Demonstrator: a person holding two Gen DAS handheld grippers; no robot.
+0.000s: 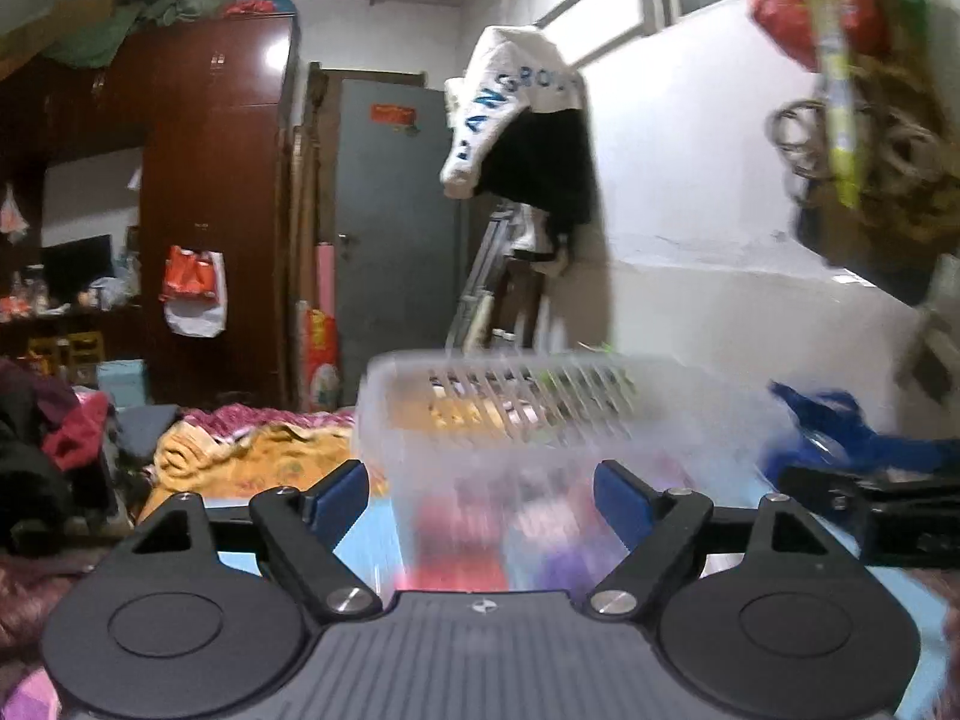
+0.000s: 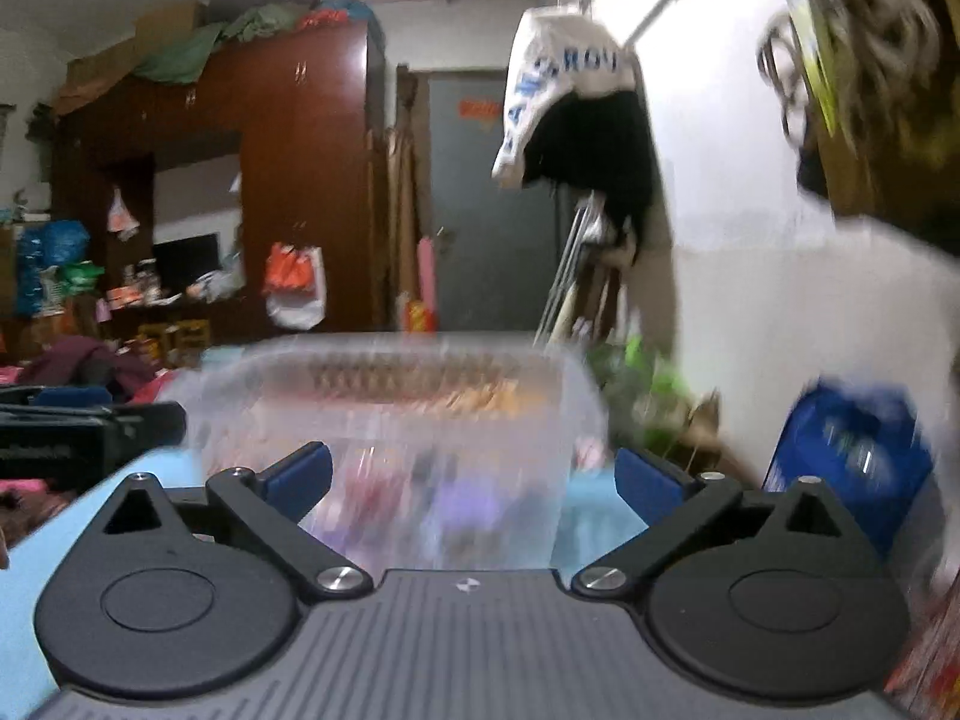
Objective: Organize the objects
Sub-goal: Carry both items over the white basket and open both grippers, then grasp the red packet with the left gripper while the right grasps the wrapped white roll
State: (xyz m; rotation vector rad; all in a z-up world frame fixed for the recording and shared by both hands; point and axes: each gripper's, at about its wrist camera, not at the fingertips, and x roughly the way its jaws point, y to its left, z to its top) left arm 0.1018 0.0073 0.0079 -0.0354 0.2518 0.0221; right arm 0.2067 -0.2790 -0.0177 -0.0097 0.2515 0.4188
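Cluttered bedroom behind, a clear basket [image 1: 540, 420] sits between both spread-apart tools: left tool [image 1: 480, 495], right tool [image 2: 474, 477]. Likely released; next means picking another item.

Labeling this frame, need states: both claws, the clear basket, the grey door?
left claw: open, basket ahead between its fingers, pads off it
right claw: open wide, not gripping
clear plastic basket: upright, items inside, blurred
grey door: closed
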